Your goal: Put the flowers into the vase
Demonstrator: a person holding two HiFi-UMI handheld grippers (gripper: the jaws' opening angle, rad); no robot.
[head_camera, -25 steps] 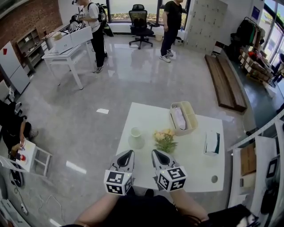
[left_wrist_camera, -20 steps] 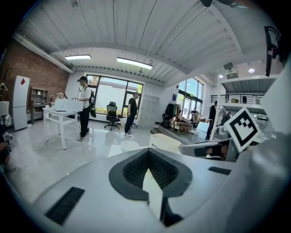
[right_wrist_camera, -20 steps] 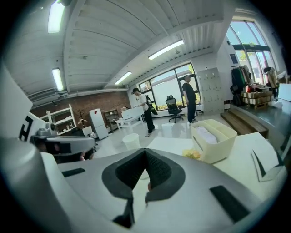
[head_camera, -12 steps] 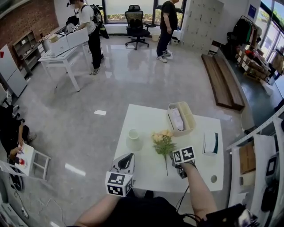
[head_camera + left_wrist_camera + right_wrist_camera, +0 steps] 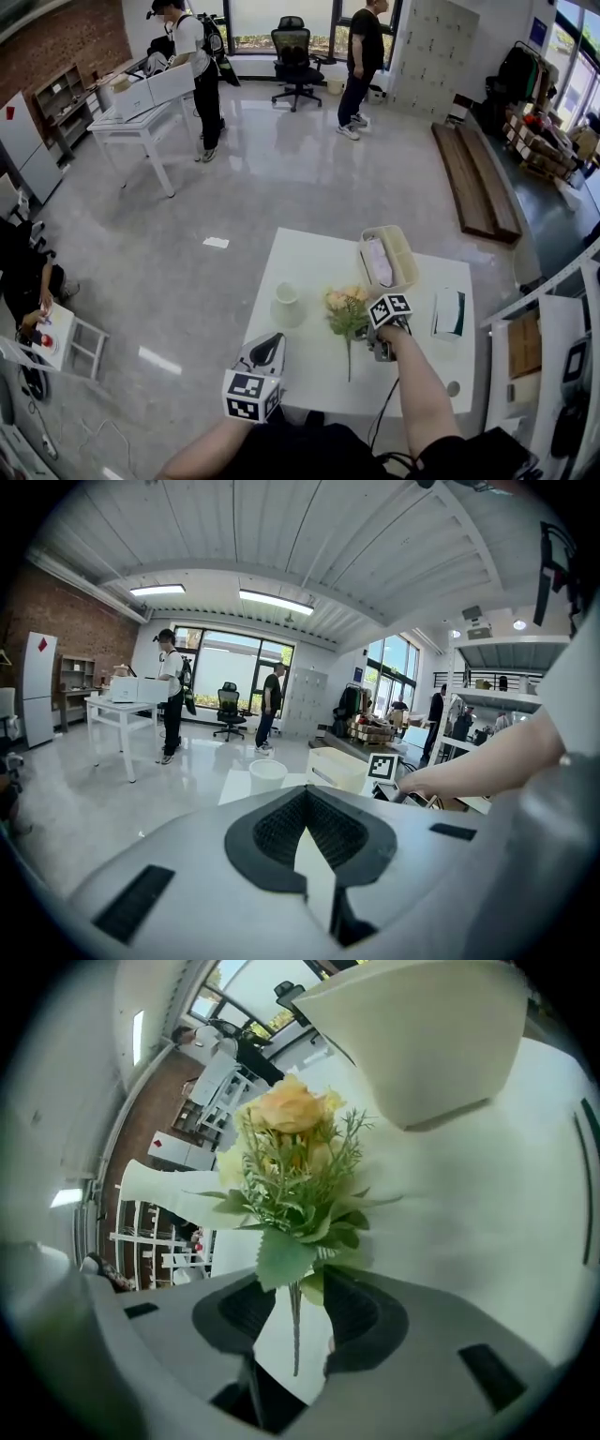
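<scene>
Centrally, white table [image 5: 314,370] on glossy floor [image 5: 281,178]

We see a white table [image 5: 309,253] on a glossy grey floor [image 5: 281,178], bearing a cream basket [image 5: 411,259] and, nearer its right edge, a tissue pack [image 5: 448,312]. Beyond stand a black office chair [image 5: 296,58], two people [image 5: 197,66] [image 5: 364,56], a white desk [image 5: 141,117] and long wooden planks [image 5: 473,178]

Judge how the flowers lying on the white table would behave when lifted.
Probably light: the flowers are a small bunch on one thin stem. Likely top-heavy, so they may swing. The stem could bend or slip when pinched.
</scene>
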